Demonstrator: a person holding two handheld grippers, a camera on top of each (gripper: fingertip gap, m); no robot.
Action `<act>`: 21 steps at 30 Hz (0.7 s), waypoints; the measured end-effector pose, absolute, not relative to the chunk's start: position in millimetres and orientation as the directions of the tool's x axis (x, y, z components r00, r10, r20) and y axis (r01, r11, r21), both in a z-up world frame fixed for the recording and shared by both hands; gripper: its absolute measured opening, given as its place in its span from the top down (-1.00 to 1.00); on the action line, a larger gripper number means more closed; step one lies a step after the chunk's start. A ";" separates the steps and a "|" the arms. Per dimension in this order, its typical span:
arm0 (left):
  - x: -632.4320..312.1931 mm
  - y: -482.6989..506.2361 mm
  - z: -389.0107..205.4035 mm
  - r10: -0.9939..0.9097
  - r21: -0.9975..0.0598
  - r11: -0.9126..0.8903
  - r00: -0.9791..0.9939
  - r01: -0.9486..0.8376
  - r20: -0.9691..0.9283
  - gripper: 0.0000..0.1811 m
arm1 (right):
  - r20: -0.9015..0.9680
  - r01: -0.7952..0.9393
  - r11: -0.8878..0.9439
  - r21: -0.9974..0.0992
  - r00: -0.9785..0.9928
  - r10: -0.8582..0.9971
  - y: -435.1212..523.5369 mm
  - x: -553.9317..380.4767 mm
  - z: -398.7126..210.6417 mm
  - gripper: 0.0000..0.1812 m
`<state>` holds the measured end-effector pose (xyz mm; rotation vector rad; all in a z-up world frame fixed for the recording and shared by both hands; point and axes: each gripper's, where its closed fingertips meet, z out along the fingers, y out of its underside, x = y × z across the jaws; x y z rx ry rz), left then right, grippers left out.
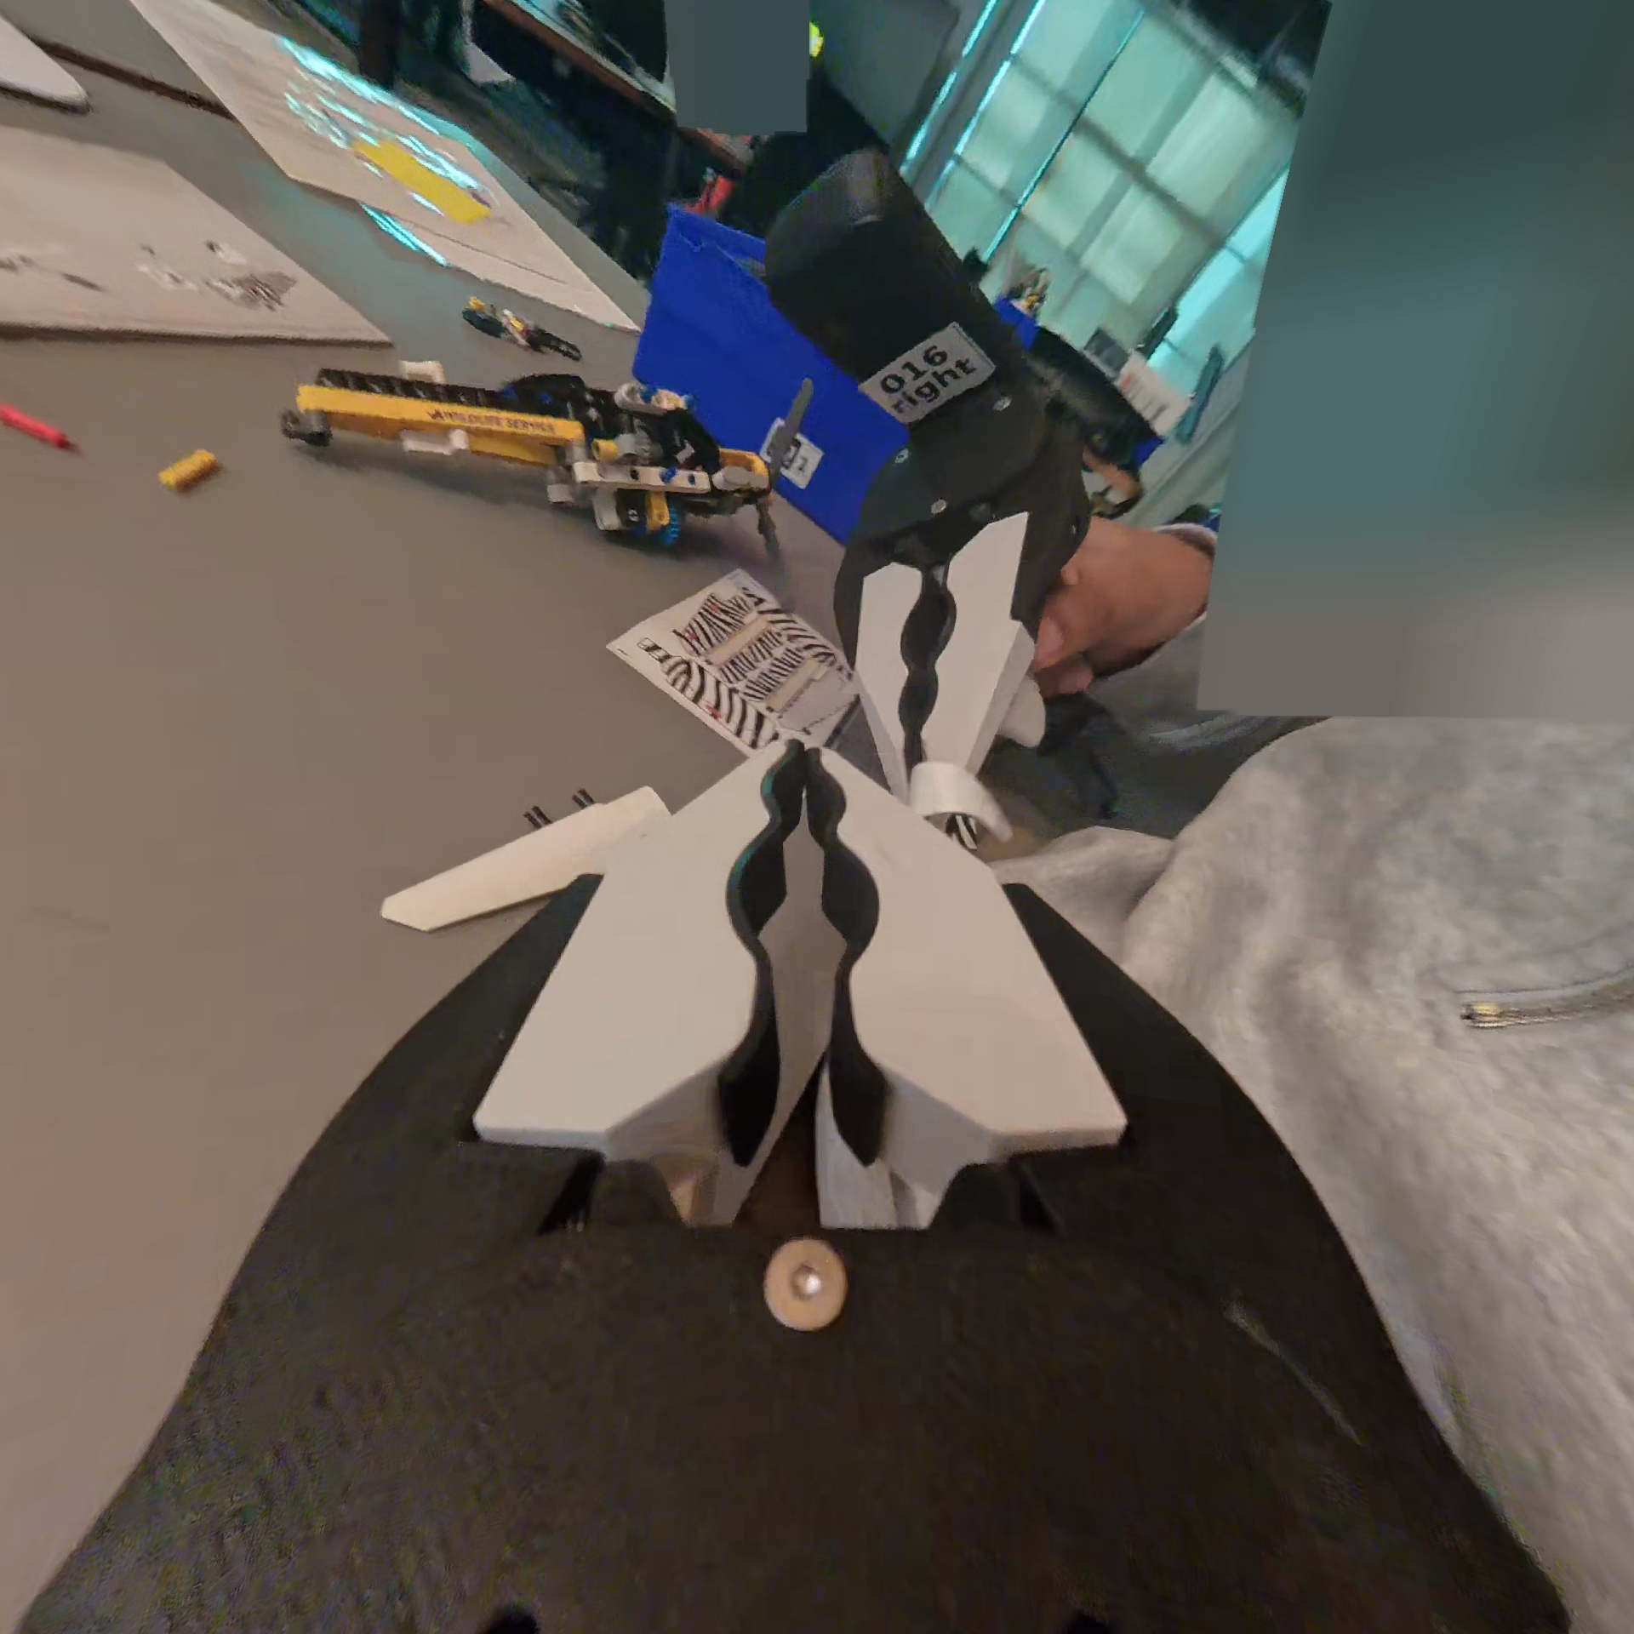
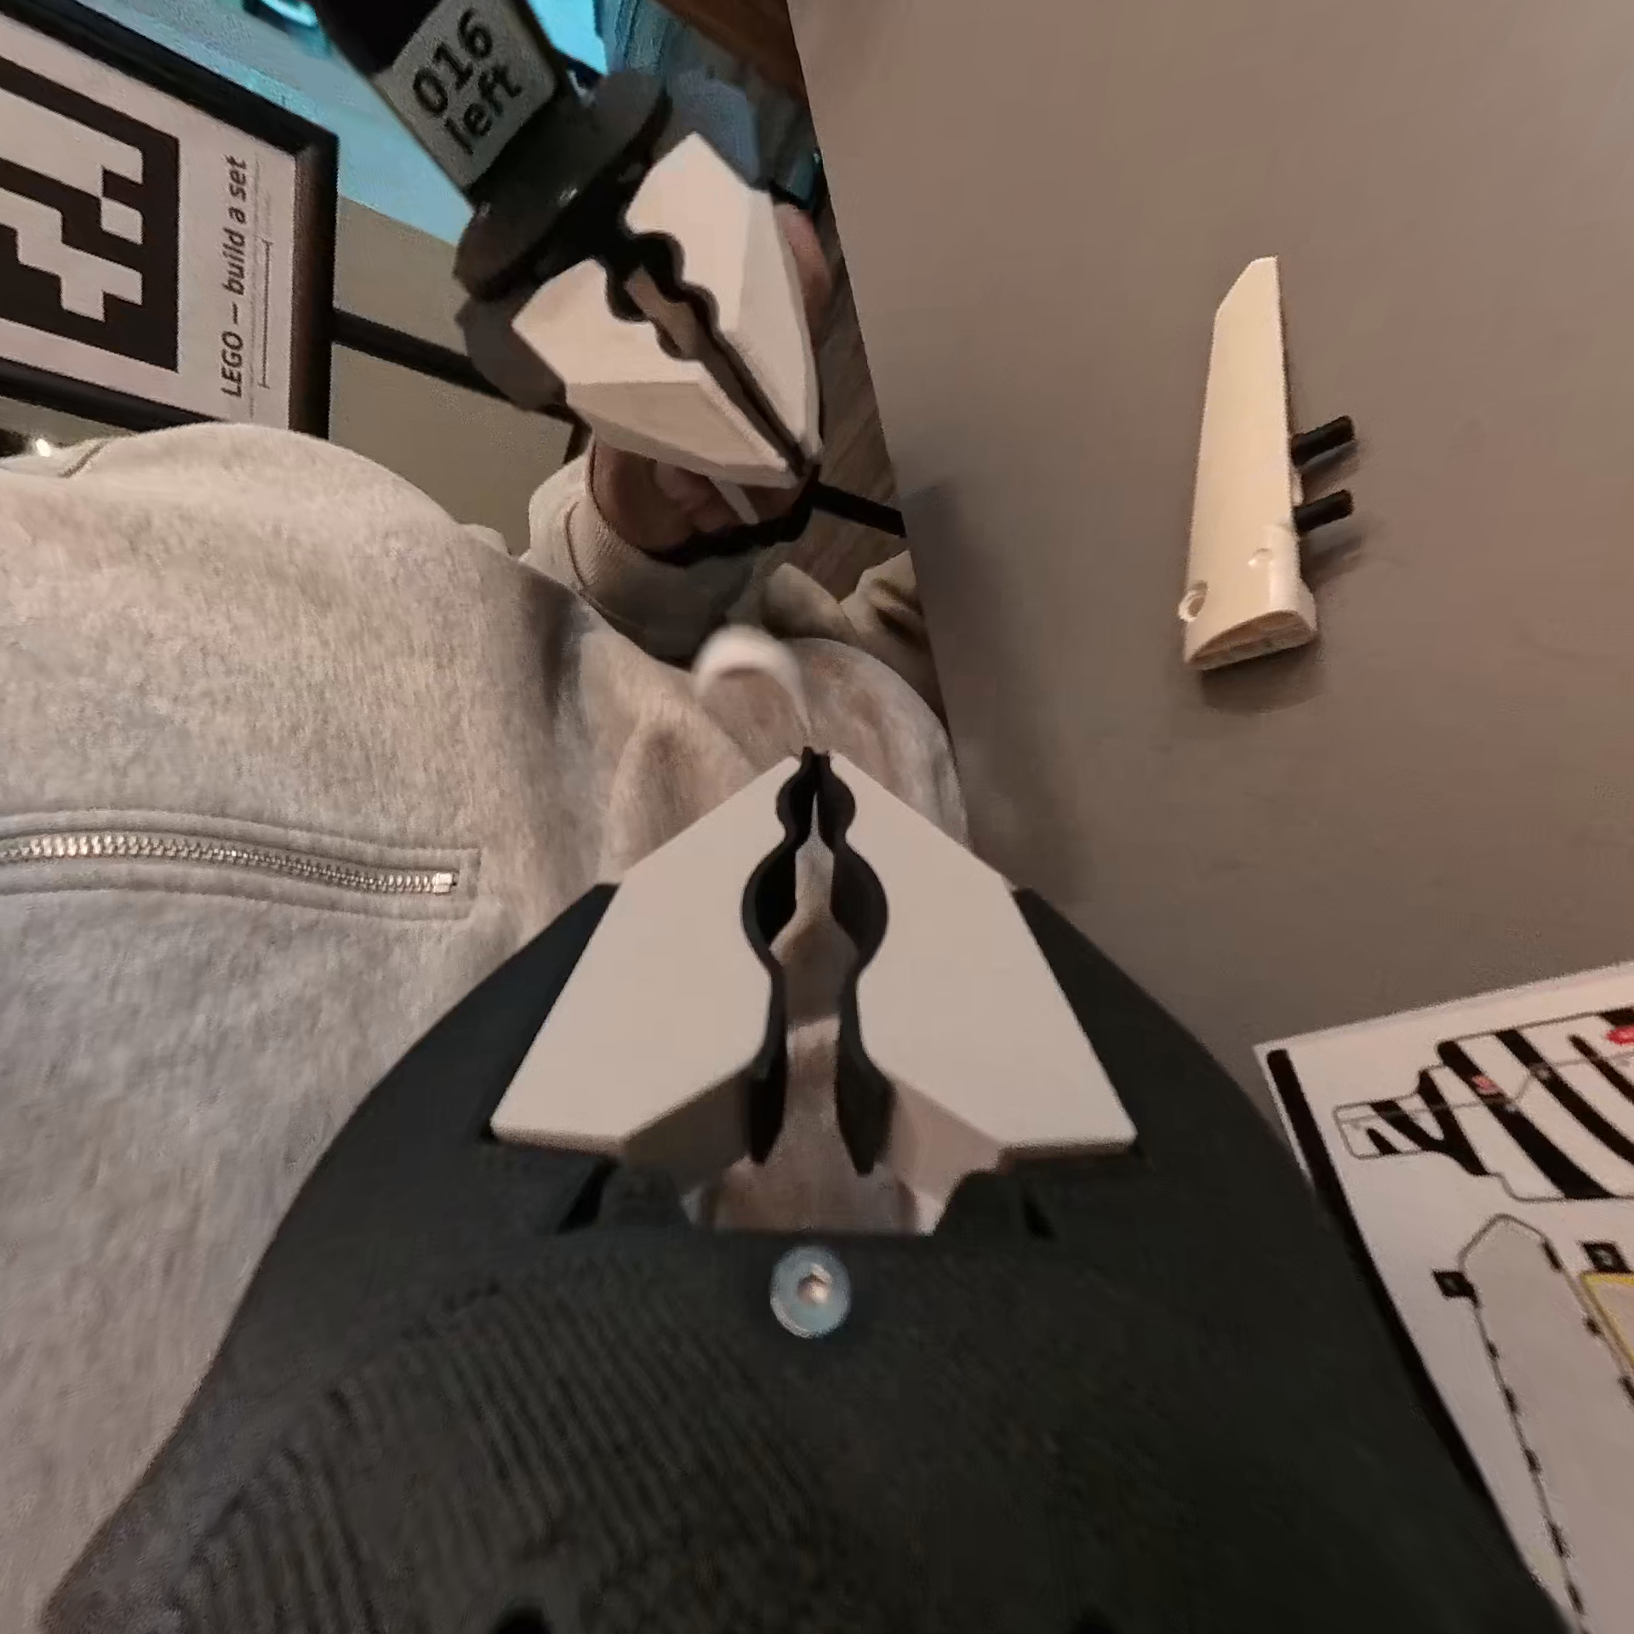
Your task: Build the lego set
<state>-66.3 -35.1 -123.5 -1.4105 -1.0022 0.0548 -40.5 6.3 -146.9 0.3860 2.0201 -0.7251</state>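
Note:
My left gripper [image 1: 805,759] is shut at the near table edge; I cannot tell whether anything is between its tips. It also shows in the right wrist view [image 2: 796,464], shut. My right gripper [image 2: 818,759] is shut, and in the left wrist view [image 1: 920,752] it pinches a small white curved piece [image 1: 950,790] just right of my left tips. That piece is a blur in the right wrist view [image 2: 743,661]. A white long panel [image 1: 530,862] with two black pins lies on the grey table [image 1: 265,663], also in the right wrist view [image 2: 1247,469]. The yellow and black model [image 1: 530,438] lies farther back.
A zebra sticker sheet [image 1: 743,672] lies behind the grippers and shows in the right wrist view [image 2: 1459,1149]. A small yellow brick [image 1: 187,469], a red piece [image 1: 35,426], a blue bin [image 1: 752,389] and instruction pages [image 1: 398,150] lie farther off. A person's grey hoodie [image 1: 1326,973] fills the right. Tip to tip, the grippers are about 6 cm apart.

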 end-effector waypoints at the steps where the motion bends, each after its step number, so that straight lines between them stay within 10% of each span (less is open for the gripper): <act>1: -65.6 -34.2 -124.8 0.559 -0.813 0.236 0.610 0.532 0.561 1.00 | -0.849 0.517 0.784 -0.344 -0.528 -0.024 8.0 -39.7 -146.7 1.00; 10: -46.4 1.1 -129.0 0.541 -0.904 -0.007 0.761 0.428 0.357 0.49 | -0.866 0.526 0.809 -0.264 -0.498 0.041 13.1 -42.7 -155.1 1.00; 21: -59.3 -17.3 -122.0 0.506 -0.818 0.217 0.655 0.533 0.561 1.00 | -0.872 0.508 0.808 -0.300 -0.488 -0.017 16.5 -42.1 -152.1 1.00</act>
